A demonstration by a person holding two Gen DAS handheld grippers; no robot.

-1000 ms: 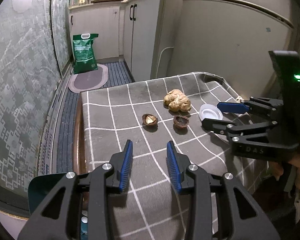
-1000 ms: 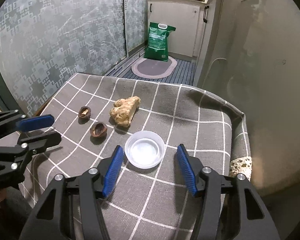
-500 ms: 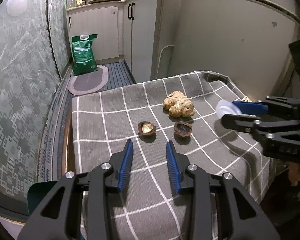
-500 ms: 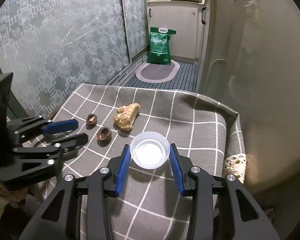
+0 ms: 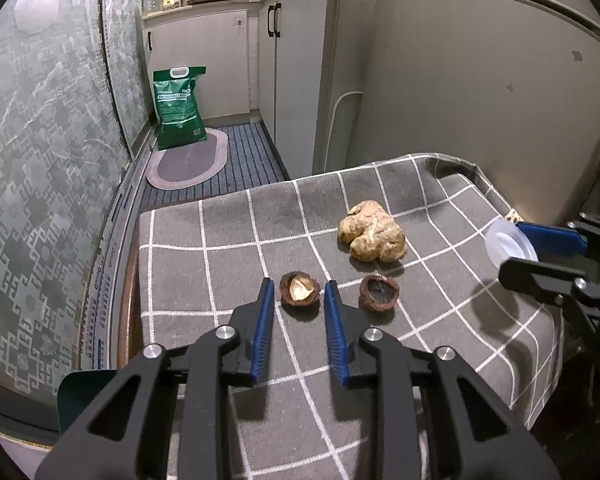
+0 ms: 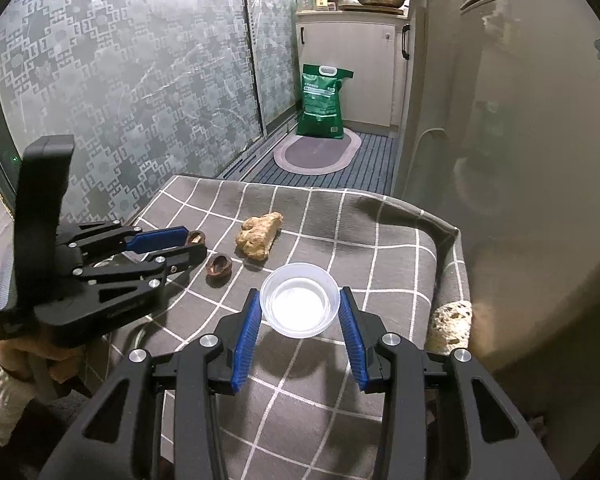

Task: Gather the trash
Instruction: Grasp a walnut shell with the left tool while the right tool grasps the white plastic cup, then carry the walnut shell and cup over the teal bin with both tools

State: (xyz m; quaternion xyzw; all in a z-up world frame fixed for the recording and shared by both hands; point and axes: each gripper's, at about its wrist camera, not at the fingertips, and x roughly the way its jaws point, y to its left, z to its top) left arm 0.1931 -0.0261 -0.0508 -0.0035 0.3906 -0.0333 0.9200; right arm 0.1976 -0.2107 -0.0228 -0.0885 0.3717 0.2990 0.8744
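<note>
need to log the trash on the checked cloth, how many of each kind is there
nut shell halves: 2 (one with a pale bit inside, one empty)
crumpled tan lump: 1
clear plastic cup: 1, gripped by the right hand-held gripper
total: 4

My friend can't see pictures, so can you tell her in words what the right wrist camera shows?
The right tongs hold a small clear plastic cup above a grey checked cloth. To the left, the left tongs are closing around a nutshell half; another shell half and a crumpled tan lump lie on the cloth nearby.
</note>
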